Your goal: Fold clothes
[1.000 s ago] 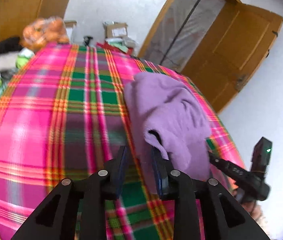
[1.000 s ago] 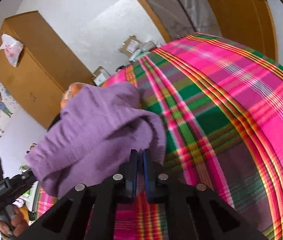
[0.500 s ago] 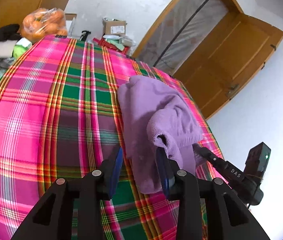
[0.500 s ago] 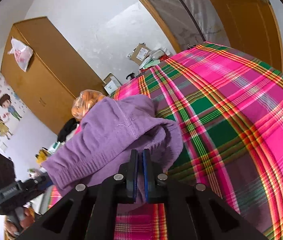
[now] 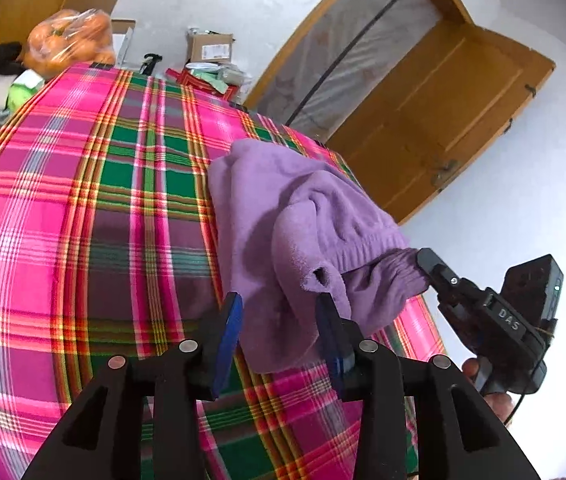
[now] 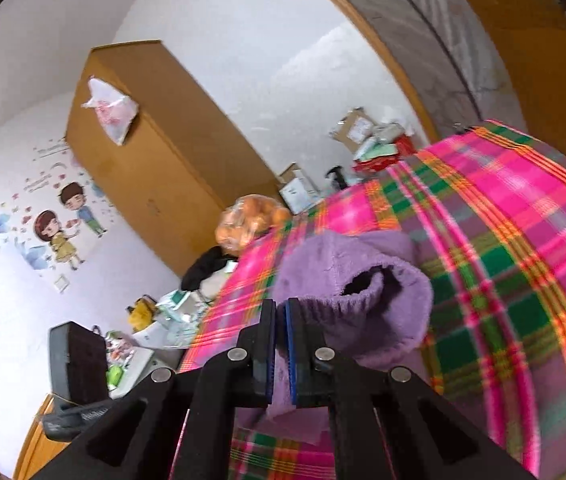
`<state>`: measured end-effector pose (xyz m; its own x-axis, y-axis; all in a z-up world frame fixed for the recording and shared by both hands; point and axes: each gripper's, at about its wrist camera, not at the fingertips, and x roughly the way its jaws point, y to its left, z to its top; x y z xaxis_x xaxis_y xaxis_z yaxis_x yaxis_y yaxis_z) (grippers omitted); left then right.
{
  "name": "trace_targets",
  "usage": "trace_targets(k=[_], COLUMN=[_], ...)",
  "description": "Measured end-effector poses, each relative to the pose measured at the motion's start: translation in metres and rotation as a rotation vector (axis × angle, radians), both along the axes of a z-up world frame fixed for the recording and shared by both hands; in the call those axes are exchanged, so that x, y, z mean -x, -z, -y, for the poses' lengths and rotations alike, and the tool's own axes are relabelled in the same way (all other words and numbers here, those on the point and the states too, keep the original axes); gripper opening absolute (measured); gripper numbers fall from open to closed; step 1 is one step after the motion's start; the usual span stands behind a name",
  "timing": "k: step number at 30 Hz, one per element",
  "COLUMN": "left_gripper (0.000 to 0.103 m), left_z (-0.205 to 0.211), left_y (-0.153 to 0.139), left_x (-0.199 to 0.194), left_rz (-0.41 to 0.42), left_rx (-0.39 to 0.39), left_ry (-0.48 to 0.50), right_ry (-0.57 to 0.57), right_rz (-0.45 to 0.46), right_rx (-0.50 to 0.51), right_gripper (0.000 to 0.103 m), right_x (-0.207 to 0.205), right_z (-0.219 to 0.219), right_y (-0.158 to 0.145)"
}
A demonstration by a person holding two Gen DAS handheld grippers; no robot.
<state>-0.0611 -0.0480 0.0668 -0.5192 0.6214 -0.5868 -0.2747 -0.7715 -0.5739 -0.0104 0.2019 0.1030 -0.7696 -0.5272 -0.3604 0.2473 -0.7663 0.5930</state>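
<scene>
A purple fleece garment (image 5: 283, 208) lies bunched on the plaid tablecloth (image 5: 83, 220). My left gripper (image 5: 279, 320) sits low at its near edge. Its jaws are opening, and a loose flap of the garment hangs between the blue pads (image 5: 229, 336) without being pressed. My right gripper (image 6: 281, 312) is shut on the garment's elastic hem (image 6: 363, 300) and holds it lifted off the cloth. In the left wrist view that right gripper (image 5: 423, 264) pinches the gathered hem at the table's right side, held by a hand (image 5: 479, 372).
A bag of oranges (image 5: 69, 42) and cardboard boxes (image 5: 209, 46) stand past the table's far end. A wooden door (image 5: 443, 120) is at the right and a wardrobe (image 6: 155, 140) at the left. Clutter (image 6: 171, 312) lies beside the table.
The left jaws have widened and no longer touch the garment's edge. The right gripper has risen with the hem, pulling the fabric up and tipping its view towards the wall.
</scene>
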Motion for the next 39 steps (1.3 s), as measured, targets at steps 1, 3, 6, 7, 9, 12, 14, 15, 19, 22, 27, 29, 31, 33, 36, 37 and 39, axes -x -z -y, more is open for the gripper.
trace_targets(k=[1, 3, 6, 7, 9, 12, 14, 15, 19, 22, 27, 29, 31, 33, 36, 37, 39], left_gripper=[0.040, 0.040, 0.040, 0.040, 0.040, 0.040, 0.040, 0.040, 0.040, 0.040, 0.040, 0.040, 0.040, 0.040, 0.040, 0.040, 0.040], left_z=[0.002, 0.005, 0.010, 0.014, 0.021, 0.025, 0.027, 0.029, 0.040, 0.050, 0.066, 0.073, 0.079, 0.084, 0.088, 0.088, 0.089], left_y=[0.000, 0.000, -0.001, -0.001, -0.002, 0.003, 0.006, 0.007, 0.007, 0.007, 0.014, 0.017, 0.021, 0.025, 0.028, 0.030, 0.033], left_x=[-0.001, -0.002, -0.005, -0.006, -0.008, -0.007, -0.006, -0.007, -0.011, -0.015, -0.022, -0.023, -0.025, -0.025, -0.026, -0.026, -0.026], left_rz=[-0.002, -0.006, -0.011, -0.013, -0.013, 0.011, 0.026, 0.029, 0.019, 0.014, 0.036, 0.046, 0.057, 0.069, 0.082, 0.085, 0.092], left_rx=[-0.005, -0.014, -0.033, -0.048, -0.073, -0.083, -0.092, -0.103, -0.133, -0.133, -0.114, -0.110, -0.100, -0.093, -0.087, -0.087, -0.080], left_ry=[-0.002, -0.005, -0.012, -0.016, -0.024, -0.026, -0.023, -0.023, -0.039, -0.056, -0.103, -0.124, -0.146, -0.163, -0.176, -0.179, -0.183], right_ry=[-0.017, -0.050, -0.100, -0.112, -0.134, -0.169, -0.198, -0.212, -0.269, -0.317, -0.383, -0.397, -0.413, -0.429, -0.447, -0.450, -0.454], right_rz=[-0.006, -0.015, -0.027, -0.031, -0.032, -0.028, -0.018, -0.012, 0.009, 0.031, 0.075, 0.092, 0.109, 0.127, 0.154, 0.162, 0.175], right_rx=[-0.001, 0.002, 0.002, -0.002, -0.003, -0.001, 0.006, 0.011, 0.030, 0.030, 0.029, 0.029, 0.034, 0.035, 0.035, 0.036, 0.039], right_gripper=[0.005, 0.005, 0.005, 0.005, 0.005, 0.005, 0.005, 0.005, 0.005, 0.005, 0.005, 0.005, 0.005, 0.005, 0.005, 0.005, 0.005], right_x=[0.003, 0.008, 0.015, 0.016, 0.020, 0.024, 0.028, 0.030, 0.039, 0.045, 0.054, 0.057, 0.060, 0.062, 0.064, 0.065, 0.066], right_z=[0.007, 0.020, 0.041, 0.047, 0.058, 0.073, 0.083, 0.088, 0.110, 0.133, 0.163, 0.169, 0.175, 0.179, 0.184, 0.185, 0.185], right_y=[-0.003, -0.006, -0.010, -0.011, -0.012, -0.011, -0.010, -0.009, -0.002, 0.006, 0.022, 0.029, 0.035, 0.041, 0.048, 0.050, 0.053])
